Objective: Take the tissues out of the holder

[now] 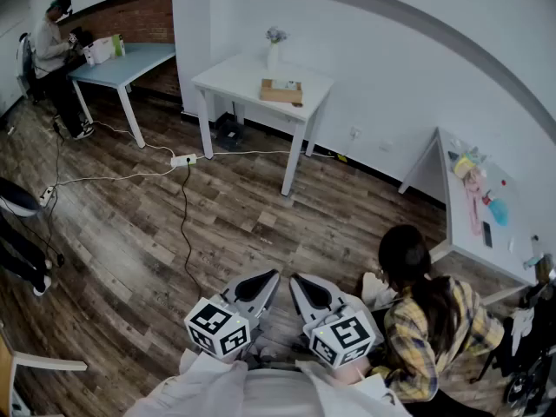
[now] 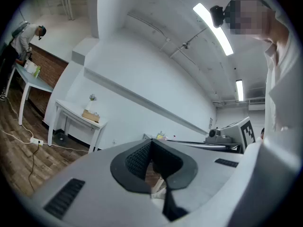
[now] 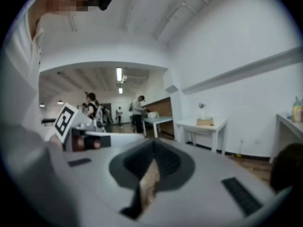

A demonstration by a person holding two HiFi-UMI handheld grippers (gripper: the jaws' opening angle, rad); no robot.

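Observation:
The wooden tissue holder (image 1: 281, 91) lies on a white table (image 1: 234, 78) by the far wall, beside a small vase (image 1: 273, 55). It also shows far off as the holder (image 2: 90, 116) in the left gripper view and the holder (image 3: 205, 122) in the right gripper view. My left gripper (image 1: 268, 278) and right gripper (image 1: 297, 281) hang side by side close to my body, well short of that table. Both are shut, with nothing between the jaws. Seen along their own jaws, the left gripper (image 2: 151, 142) and the right gripper (image 3: 154, 143) have their tips meeting.
A person (image 1: 421, 315) crouches on the wood floor just right of my right gripper. A power strip (image 1: 182, 159) and cables cross the floor ahead. A blue table (image 1: 130, 59) with a person (image 1: 52, 46) stands far left. Another white table (image 1: 473, 211) stands at the right.

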